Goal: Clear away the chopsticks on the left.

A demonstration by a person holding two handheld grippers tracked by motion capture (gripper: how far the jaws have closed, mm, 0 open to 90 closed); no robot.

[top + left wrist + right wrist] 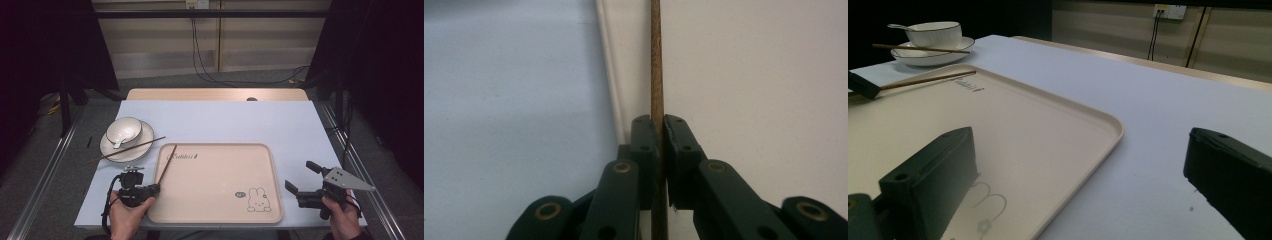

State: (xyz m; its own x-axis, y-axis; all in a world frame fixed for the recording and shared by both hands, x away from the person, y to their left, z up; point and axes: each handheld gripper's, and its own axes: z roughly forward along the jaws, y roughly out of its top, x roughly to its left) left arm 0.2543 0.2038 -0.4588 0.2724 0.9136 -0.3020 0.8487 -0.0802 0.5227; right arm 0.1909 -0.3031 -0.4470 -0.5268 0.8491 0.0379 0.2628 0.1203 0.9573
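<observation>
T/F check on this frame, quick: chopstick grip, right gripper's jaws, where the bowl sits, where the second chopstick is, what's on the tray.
1. The left gripper is shut on a chopstick. True.
2. The right gripper is shut. False: its jaws stand open, holding nothing.
3. The bowl sits on the plate. True.
4. The second chopstick lies in the tray. False: it rests across the plate.
5. The tray bears a rabbit drawing. True.

Wide-apart tongs point(1088, 185) over tray point(1068, 107) corner — chopstick point(928, 80), bowl point(935, 34) beyond
</observation>
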